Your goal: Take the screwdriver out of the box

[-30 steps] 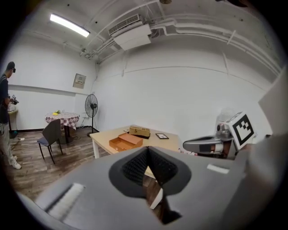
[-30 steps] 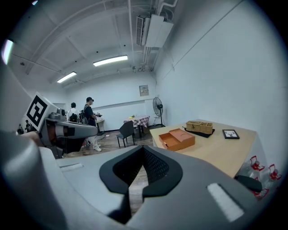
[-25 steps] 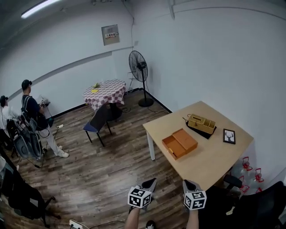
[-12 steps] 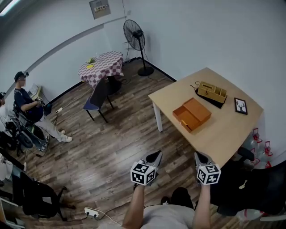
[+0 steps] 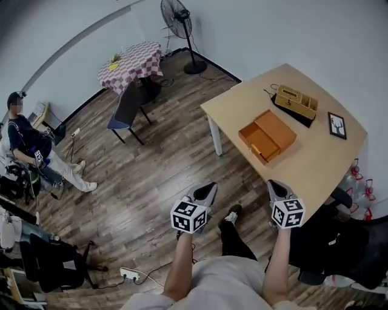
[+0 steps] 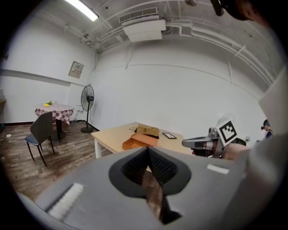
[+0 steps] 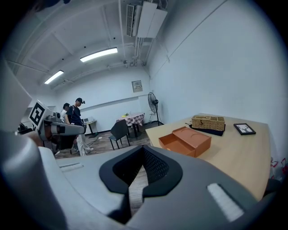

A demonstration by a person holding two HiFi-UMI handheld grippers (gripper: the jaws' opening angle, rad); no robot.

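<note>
Two grippers shut and empty, box open on table ahead.

Left gripper [image 5: 205, 191] & right gripper [image 5: 276, 187] were both held out in front of the operator, over the wood floor [image 5: 151, 181], short of the table [image 5: 315, 166]. In each gripper view I read the jaws as pressed together, nothing betw. them. Orange box [image 5: 267, 135] lay open on the tabletop, towards the side facing the grippers, well apart from both. Screwdriver: too small to make out in any view, so I couldn't confirm it inside the box. Beyond the box sat a wicker basket [image 5: 295, 102] on a dark tray, w/ a picture frame [image 5: 337, 125] flat on the table near it. Rest of rm: standing fan [image 5: 173, 11] by the wall, checked-cloth table [image 5: 130, 59] w/ chair [image 5: 124, 106] beside it, person [image 5: 24, 145] at far left.
</note>
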